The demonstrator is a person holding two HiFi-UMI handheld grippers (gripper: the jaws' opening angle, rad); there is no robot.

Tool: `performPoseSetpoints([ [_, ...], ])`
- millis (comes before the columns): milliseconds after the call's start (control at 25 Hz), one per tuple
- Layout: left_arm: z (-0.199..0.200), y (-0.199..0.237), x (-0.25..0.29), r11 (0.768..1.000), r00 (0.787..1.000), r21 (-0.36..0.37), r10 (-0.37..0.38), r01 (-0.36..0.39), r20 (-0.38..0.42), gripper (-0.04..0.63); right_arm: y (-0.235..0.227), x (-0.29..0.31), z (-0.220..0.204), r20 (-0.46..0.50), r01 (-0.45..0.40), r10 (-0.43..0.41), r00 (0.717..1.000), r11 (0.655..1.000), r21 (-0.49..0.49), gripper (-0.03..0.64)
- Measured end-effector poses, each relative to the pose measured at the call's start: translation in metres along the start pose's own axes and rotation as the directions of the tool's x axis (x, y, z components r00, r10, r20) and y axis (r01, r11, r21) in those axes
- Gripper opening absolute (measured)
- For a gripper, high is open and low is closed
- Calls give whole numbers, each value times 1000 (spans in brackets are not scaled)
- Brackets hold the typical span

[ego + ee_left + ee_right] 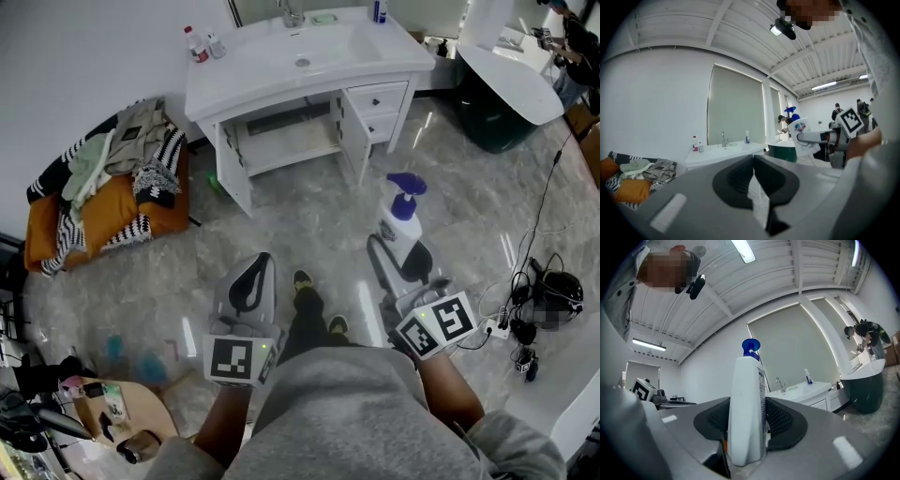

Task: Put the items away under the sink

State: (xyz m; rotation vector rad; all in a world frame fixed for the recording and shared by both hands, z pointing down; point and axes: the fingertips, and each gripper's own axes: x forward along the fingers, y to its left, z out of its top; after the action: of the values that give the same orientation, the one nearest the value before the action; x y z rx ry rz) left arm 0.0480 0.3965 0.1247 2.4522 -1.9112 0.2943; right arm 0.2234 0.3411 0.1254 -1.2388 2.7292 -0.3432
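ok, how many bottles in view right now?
4. A spray bottle in the right gripper; on the sink top, red-capped bottle and small bottle at the left end, blue bottle at the right. More may be hidden.

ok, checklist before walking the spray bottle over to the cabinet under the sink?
1. Right gripper clamped on spray bottle: ok.
2. Bottle upright, nozzle up: ok.
3. Left gripper shut, empty: ok.
4. Cabinet under the sink front open: ok.
5. Free space inside cabinet: cannot tell.
6. Floor cables lie right of the route: ok.
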Motion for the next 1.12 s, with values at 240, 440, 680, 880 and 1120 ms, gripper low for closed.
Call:
performPoseSetpoints([
  [240, -5, 20, 13, 1000, 1000, -21, 4, -4, -5, 14, -1, 22, -2, -10, 0, -1, 1000, 1000, -10, 207],
  [440, -11, 39, 33, 999, 1000, -40, 0, -1, -22, 14, -7, 48, -5, -31, 15, -16, 999, 1000, -18, 207],
  [680, -10, 63, 67, 999, 1000, -53, -4, 3, -25, 14, -16, 87, -5, -45, 11, -12, 999, 1000, -24, 207],
  [880, -10, 91, 95, 997, 999, -73, 1, -3, -34, 14, -20, 126, -5, -58, -1, 0, 998, 1000, -23, 207],
  [1120, -9, 117, 127, 996, 999, -87, -11, 7, -37, 14, -28, 168, -3, -67, -8, 6, 998, 1000, -24, 206],
])
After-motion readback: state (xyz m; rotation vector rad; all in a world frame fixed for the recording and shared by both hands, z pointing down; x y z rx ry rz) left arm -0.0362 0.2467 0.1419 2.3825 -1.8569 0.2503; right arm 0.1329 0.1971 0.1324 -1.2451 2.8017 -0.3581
